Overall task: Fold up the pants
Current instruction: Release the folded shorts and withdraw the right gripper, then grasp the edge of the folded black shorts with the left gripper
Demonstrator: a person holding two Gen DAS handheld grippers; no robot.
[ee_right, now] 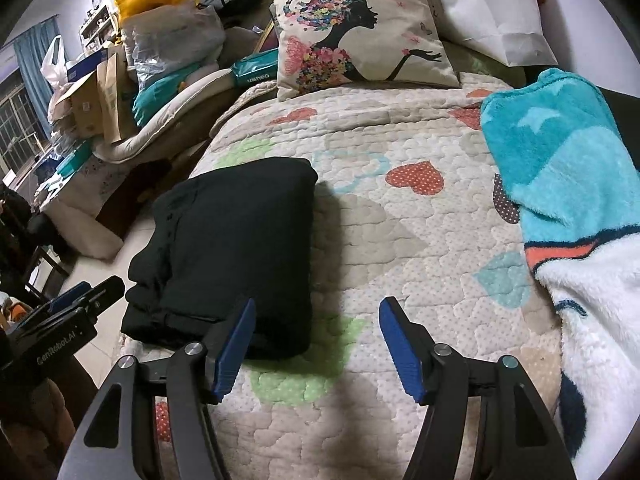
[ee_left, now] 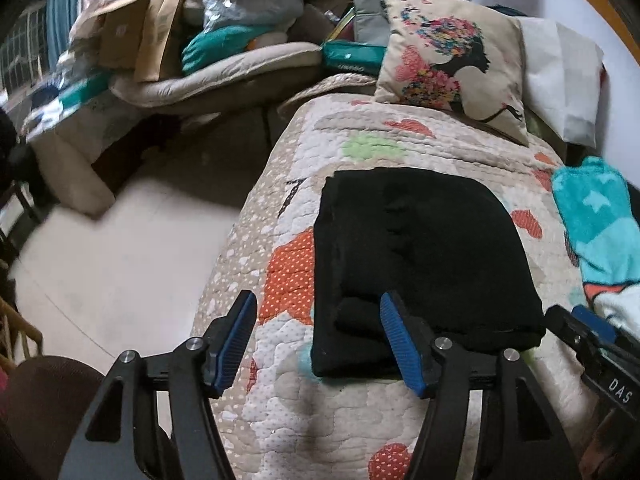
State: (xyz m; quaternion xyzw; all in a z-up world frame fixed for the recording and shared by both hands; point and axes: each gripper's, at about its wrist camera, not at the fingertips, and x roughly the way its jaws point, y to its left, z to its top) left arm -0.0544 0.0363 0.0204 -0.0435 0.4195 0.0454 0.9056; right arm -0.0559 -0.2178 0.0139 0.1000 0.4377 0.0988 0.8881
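The black pants (ee_left: pixel 424 248) lie folded into a thick rectangle on the heart-patterned quilt (ee_left: pixel 360 412), near the bed's left edge. My left gripper (ee_left: pixel 318 308) hovers open at their near left corner, and its right blue pad (ee_left: pixel 400 344) overlaps the near edge without gripping. In the right wrist view the pants (ee_right: pixel 232 248) lie left of centre. There my right gripper (ee_right: pixel 316 312) is open over bare quilt (ee_right: pixel 400 220), its left pad (ee_right: pixel 234 344) by the near right corner. Each gripper shows at the edge of the other's view: the right gripper (ee_left: pixel 580 332) and the left gripper (ee_right: pixel 88 292).
A printed cushion (ee_right: pixel 360 28) and a white paper bag (ee_right: pixel 492 12) sit at the head of the bed. A turquoise fleece blanket (ee_right: pixel 560 168) covers the right side. Left of the bed are pale floor (ee_left: pixel 112 264) and a cluttered pile of boxes and bags (ee_left: pixel 168 32).
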